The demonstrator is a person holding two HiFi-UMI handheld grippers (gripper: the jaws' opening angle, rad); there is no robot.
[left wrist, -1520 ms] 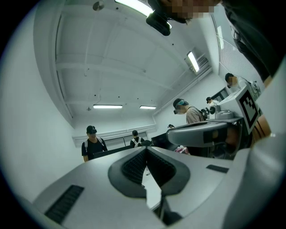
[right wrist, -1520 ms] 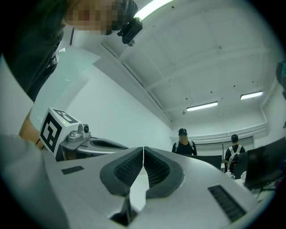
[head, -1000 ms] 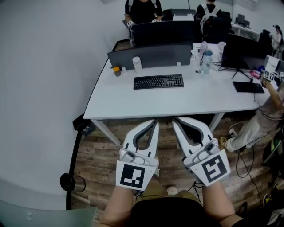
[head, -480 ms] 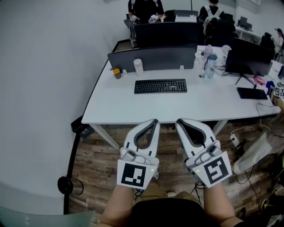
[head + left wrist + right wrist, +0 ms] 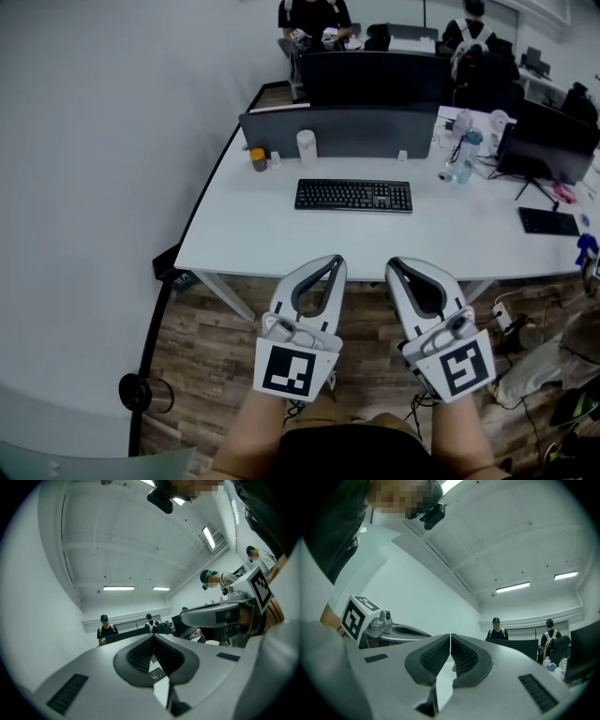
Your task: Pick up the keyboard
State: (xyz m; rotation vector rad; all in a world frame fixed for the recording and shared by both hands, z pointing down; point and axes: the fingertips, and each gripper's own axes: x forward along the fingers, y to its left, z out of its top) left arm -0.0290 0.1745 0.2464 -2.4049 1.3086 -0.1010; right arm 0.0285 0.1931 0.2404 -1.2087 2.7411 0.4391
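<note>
Desk [image 5: 244,220]: white, big, runs across mid-scene; wood floor [image 5: 211,361] on its near side.
Divider [image 5: 337,131]: grey screen standing along desk's far edge, dark monitor [image 5: 375,77] just beyond it.
Keyboard [image 5: 353,195]: black, lying flat on desk, about centre, on the near side of divider. Nothing touching it. Also peeks through in left gripper view [image 5: 157,673], under the pads.
L gripper [image 5: 333,262]: tips at desk's near edge in head view, well apart from keyboard. Jaws pressed together, nothing between.
R gripper [image 5: 397,266]: just right of the L one, same line-up. Jaws closed tight too, pads meeting, empty.
Cup [image 5: 306,147]: white, upright, by divider, far-left of keyboard.
Jar [image 5: 258,159]: small, orange top; prob. a jar, too small to be sure. Left of cup.
</note>
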